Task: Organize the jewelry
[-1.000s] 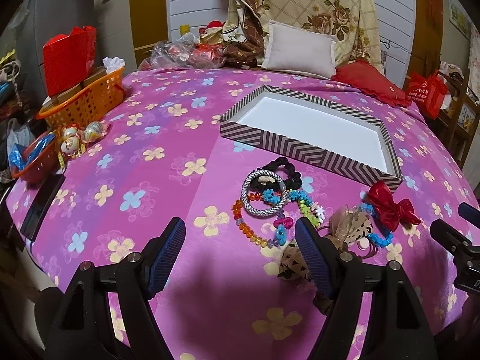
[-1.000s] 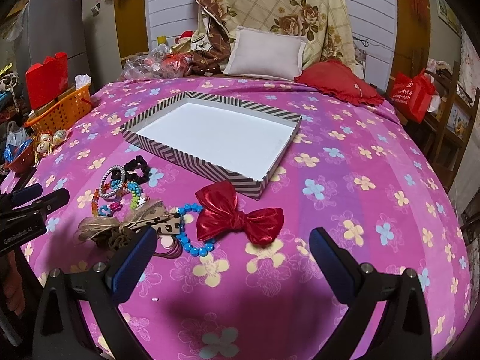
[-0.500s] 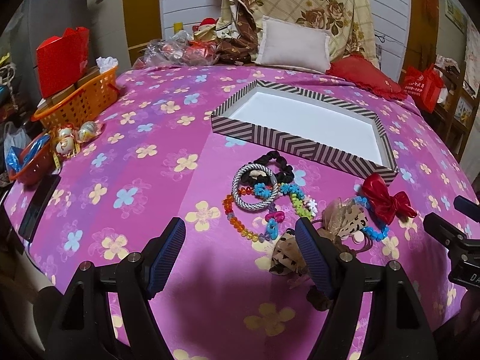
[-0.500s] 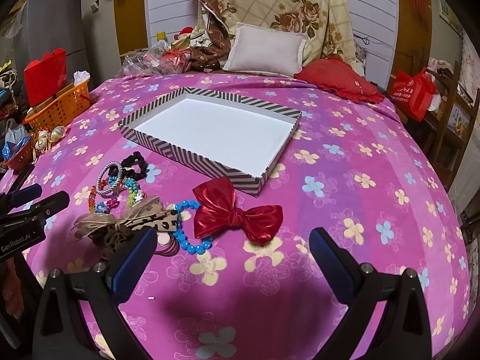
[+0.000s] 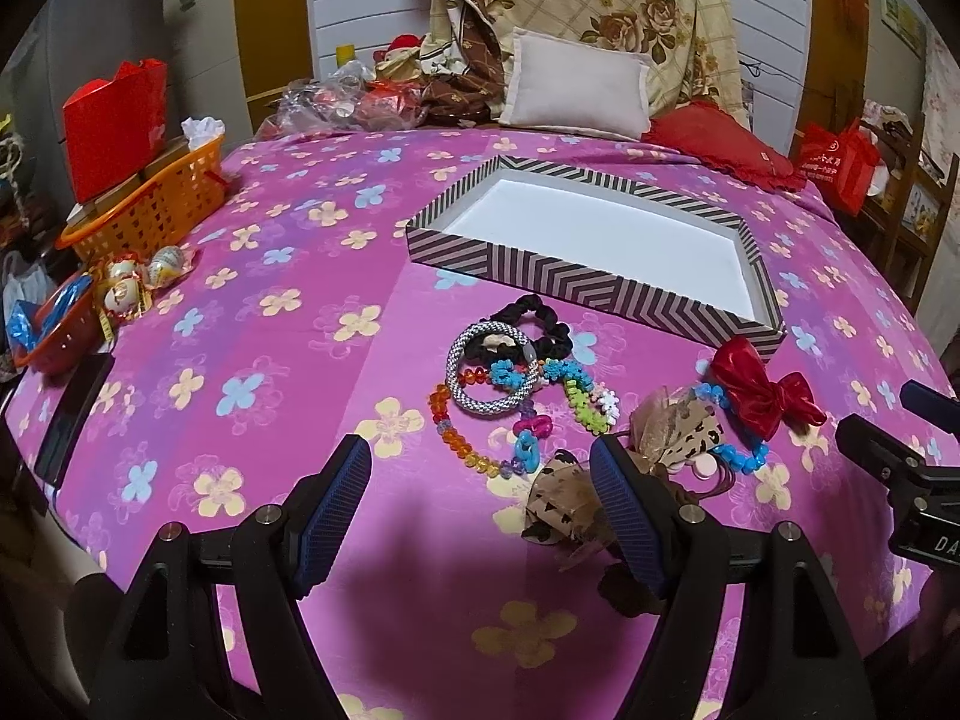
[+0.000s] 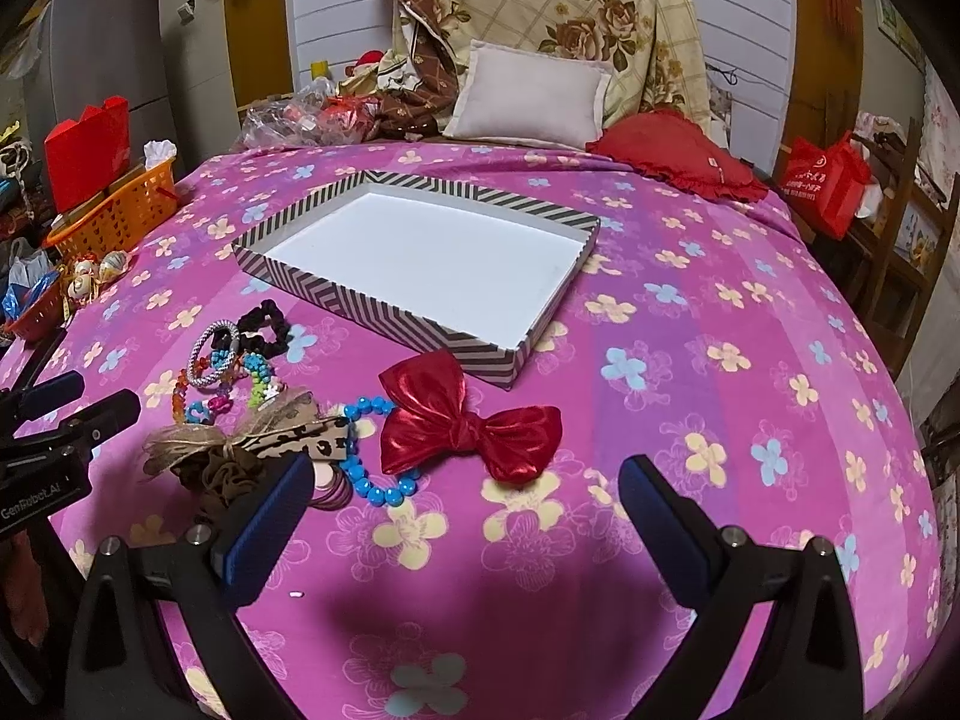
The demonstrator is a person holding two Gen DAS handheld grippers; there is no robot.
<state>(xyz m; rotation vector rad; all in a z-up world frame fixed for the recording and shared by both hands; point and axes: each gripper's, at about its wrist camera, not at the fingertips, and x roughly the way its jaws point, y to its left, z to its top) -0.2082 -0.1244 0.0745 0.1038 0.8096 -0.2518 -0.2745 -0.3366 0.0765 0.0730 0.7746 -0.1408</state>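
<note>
A shallow chevron-striped box (image 5: pixel 576 285) (image 6: pixel 384 315) with a bare white floor lies on the pink flowered bedspread. In front of it sits a heap of accessories: a silver braided bangle (image 5: pixel 489 369) (image 6: pixel 207 357), a black scrunchie (image 5: pixel 540 324) (image 6: pixel 264 324), coloured bead strings (image 5: pixel 468 450), a leopard-print bow (image 5: pixel 678 432) (image 6: pixel 282 435), a blue bead bracelet (image 6: pixel 372 480) and a shiny red bow (image 5: pixel 759 393) (image 6: pixel 462 426). My left gripper (image 5: pixel 480 510) is open, just short of the beads. My right gripper (image 6: pixel 465 522) is open, just short of the red bow.
An orange basket (image 5: pixel 150 204) (image 6: pixel 114 213) with a red bag stands at the bed's left edge, beside small ornaments (image 5: pixel 129 282). Pillows (image 5: pixel 576 84) (image 6: pixel 531 93) and a red cushion (image 6: pixel 678 153) lie at the head. A red shopping bag (image 6: pixel 828 183) stands off to the right.
Both grippers have pulled back slightly and tilted, so the box and accessories sit a little lower and farther in each view. Nothing on the bed has moved; both stay open.
</note>
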